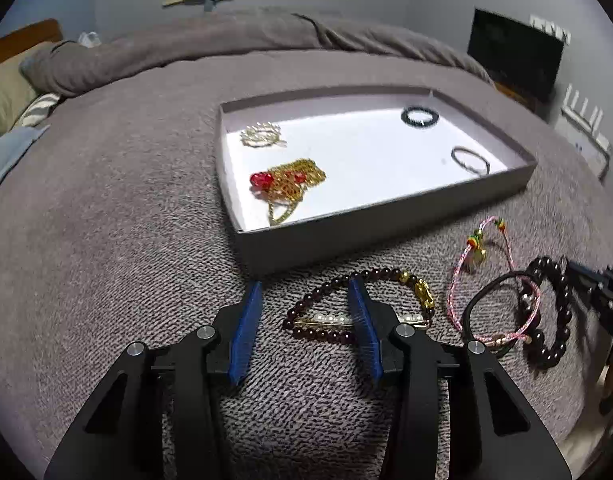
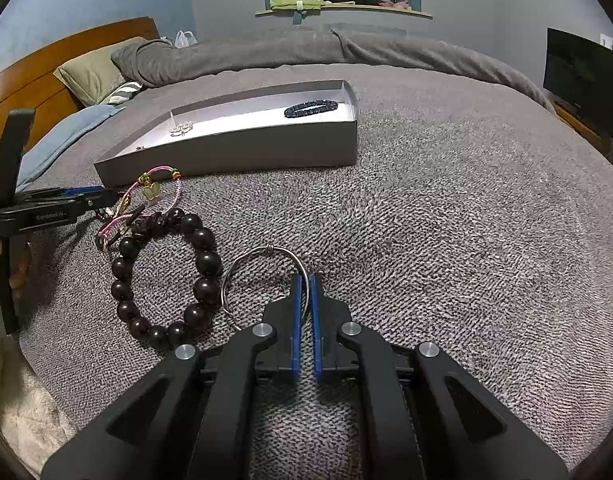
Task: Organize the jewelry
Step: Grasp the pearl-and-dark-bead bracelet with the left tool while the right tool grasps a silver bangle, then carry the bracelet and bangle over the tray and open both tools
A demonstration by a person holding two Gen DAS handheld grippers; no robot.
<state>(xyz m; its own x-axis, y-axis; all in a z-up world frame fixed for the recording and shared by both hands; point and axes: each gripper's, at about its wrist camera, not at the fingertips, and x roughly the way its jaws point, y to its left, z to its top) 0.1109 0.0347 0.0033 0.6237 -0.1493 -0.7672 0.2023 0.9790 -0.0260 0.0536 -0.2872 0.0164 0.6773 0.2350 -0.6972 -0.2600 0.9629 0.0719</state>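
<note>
A grey tray (image 1: 386, 224) on the bed holds a gold chain with red beads (image 1: 286, 184), a pearl piece (image 1: 262, 136), a dark bead bracelet (image 1: 420, 116) and a thin ring bracelet (image 1: 470, 160). My left gripper (image 1: 304, 286) is open, just above a small dark-red bead bracelet (image 1: 322, 292) and a pearl pin (image 1: 330, 319). A pink cord bracelet (image 1: 490, 280) and a black hair tie (image 1: 478, 304) lie to the right. My right gripper (image 2: 305, 280) is shut on a thin silver wire bangle (image 2: 262, 254), next to a large dark bead bracelet (image 2: 162, 276). The tray (image 2: 234, 156) lies ahead.
The grey knit blanket (image 2: 446, 240) covers the bed. Pillows (image 2: 90, 72) and a wooden headboard (image 2: 46, 64) lie at the left. A dark screen (image 2: 582, 76) stands at the right. A shelf with clothes (image 2: 338, 4) runs along the far wall.
</note>
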